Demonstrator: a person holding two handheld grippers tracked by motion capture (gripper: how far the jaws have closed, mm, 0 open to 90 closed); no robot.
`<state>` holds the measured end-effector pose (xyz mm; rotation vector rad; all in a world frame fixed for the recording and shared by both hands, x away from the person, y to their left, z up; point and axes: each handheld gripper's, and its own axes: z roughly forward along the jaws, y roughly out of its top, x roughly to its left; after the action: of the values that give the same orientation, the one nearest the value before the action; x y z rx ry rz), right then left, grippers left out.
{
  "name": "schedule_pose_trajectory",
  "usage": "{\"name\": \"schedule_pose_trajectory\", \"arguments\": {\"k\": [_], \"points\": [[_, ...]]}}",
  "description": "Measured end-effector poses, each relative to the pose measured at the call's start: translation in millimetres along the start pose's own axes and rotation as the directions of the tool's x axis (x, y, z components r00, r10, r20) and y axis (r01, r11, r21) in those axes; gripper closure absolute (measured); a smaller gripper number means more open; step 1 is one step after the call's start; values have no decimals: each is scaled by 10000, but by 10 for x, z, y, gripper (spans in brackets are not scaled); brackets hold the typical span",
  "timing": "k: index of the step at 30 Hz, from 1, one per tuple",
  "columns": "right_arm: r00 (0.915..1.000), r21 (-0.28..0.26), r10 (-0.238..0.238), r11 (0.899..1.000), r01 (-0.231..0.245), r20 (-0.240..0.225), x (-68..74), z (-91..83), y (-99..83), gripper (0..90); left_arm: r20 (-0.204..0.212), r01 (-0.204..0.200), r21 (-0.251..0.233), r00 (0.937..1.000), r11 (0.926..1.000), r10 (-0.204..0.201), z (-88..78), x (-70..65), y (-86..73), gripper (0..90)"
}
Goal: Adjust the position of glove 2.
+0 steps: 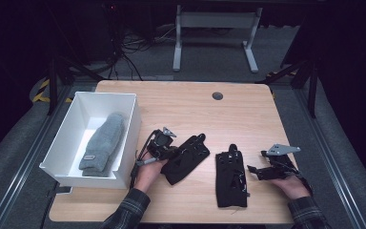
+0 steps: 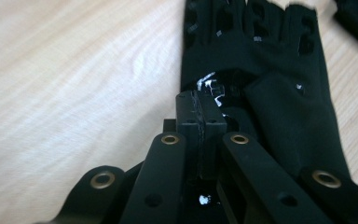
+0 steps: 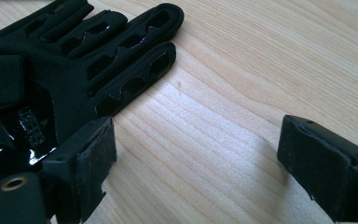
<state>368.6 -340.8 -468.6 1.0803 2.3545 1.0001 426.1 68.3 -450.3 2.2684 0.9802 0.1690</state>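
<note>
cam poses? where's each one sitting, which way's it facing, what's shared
High view: above the near edge, facing forward and down on the table; both forearms, left claw, right claw, bin.
Left gripper view: on the left claw, looking along its shut jaws pinching the left glove.
Right gripper view: on the right claw, jaws open over wood, right glove beside one.
Shared: high view shows both gloves, left glove, right glove.

2 black fingerless gloves lie flat on the table: left glove point(image 1: 187, 159), right glove point(image 1: 230, 175).
</note>
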Motion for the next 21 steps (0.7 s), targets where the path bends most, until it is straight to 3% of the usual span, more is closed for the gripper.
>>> {"name": "schedule_pose_trajectory", "arguments": {"k": [4,8,11,17,21], "points": [[10000,5,-13,10000,13,-7,0,0,0,121,118,-267,144,9996,9995,266,-4,-84,-22,900],[10000,3,-9,10000,9,-15,1,0,0,120,504,-581,207,9971,9981,570,-28,-219,-86,900],[10000,6,-14,10000,14,-14,1,0,0,121,1017,-676,244,9927,9974,648,-42,-325,-142,900],[10000,3,-4,10000,4,-13,2,0,0,121,1622,-939,306,9828,9951,878,-63,-485,-226,900],[10000,7,-14,10000,14,-12,1,0,0,121,1604,-968,52,9825,9953,947,-100,-491,-235,892]]}}
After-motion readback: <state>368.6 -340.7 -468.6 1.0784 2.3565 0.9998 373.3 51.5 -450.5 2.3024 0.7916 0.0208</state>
